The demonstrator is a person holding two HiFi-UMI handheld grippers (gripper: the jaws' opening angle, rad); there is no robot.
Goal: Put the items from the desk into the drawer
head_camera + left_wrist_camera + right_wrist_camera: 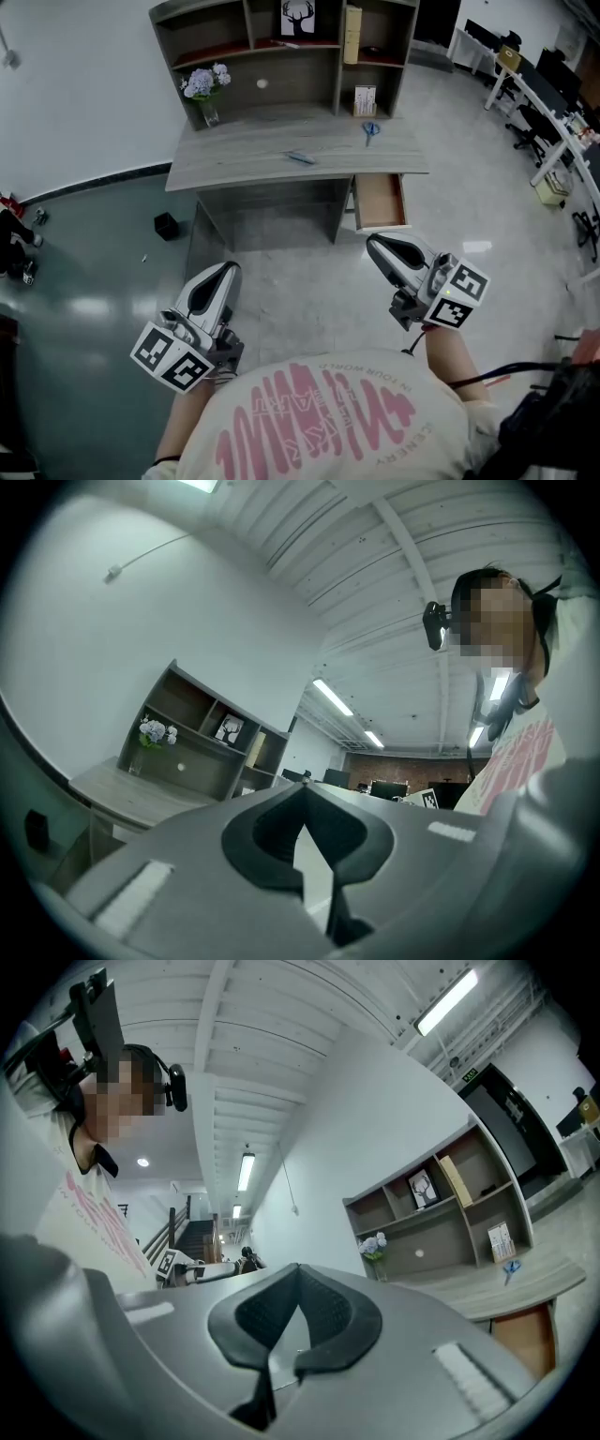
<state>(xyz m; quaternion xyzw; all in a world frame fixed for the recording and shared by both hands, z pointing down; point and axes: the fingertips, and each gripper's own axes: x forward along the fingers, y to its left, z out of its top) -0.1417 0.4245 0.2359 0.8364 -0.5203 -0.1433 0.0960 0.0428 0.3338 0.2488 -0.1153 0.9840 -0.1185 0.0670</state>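
Note:
A grey wooden desk (244,155) with a shelf hutch stands ahead of me across the floor. On its top lie blue scissors (370,130) at the right and a blue pen (300,157) near the middle. The drawer (380,202) under the right end is pulled out and looks empty. My left gripper (228,269) and right gripper (373,242) are held low over the floor, well short of the desk, both shut on nothing. The right gripper view shows the scissors (507,1267) and the drawer front (525,1335) beyond the closed jaws.
A vase of pale flowers (206,89) stands at the desk's back left. A framed deer picture (298,17) and a booklet (365,99) sit in the hutch. A small black box (166,226) is on the floor left of the desk. Office chairs and tables (539,112) line the right side.

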